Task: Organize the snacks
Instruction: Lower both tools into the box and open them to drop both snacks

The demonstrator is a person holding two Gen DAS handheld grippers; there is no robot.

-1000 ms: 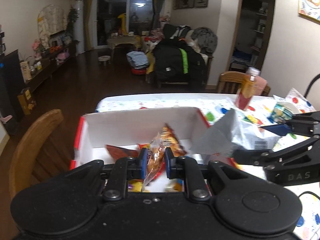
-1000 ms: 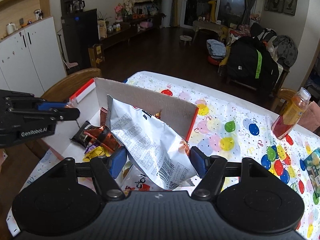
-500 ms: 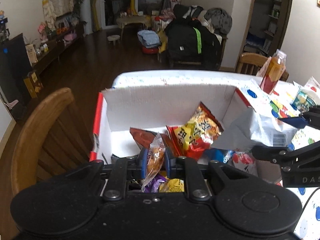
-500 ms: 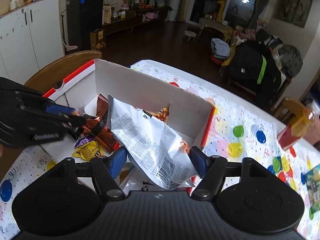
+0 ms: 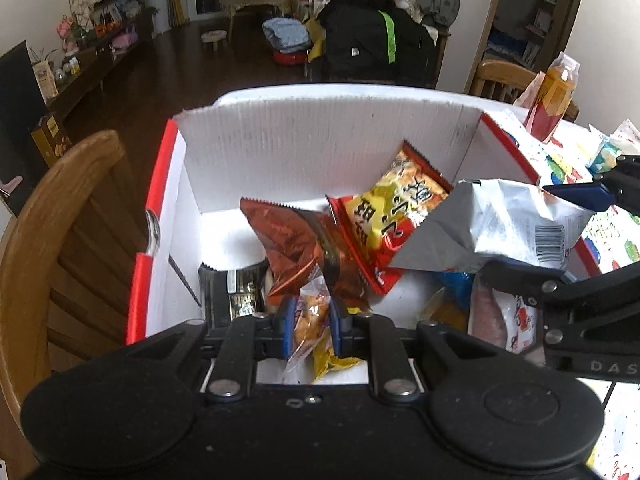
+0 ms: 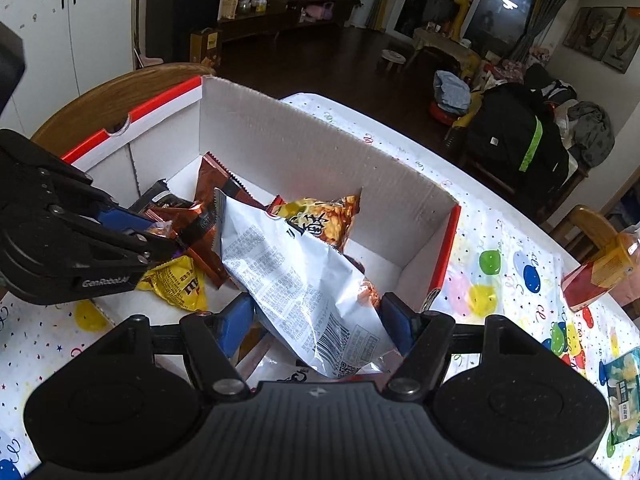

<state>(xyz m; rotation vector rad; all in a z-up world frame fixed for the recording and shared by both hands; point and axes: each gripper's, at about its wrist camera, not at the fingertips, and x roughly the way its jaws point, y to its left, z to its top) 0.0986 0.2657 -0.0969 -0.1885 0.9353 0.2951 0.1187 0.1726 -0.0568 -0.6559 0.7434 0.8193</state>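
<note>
Hovering over the box (image 5: 320, 152), my left gripper (image 5: 311, 320) pinches a clear snack packet (image 5: 310, 314) while my right gripper (image 6: 316, 320), jaws spread wide, clasps the white bag (image 6: 296, 276) for dropping in.

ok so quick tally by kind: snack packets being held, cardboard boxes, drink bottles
held snack packets: 2, the white bag in the right gripper and the clear packet in the left gripper
cardboard box: 1
drink bottle: 1
total: 4
</note>
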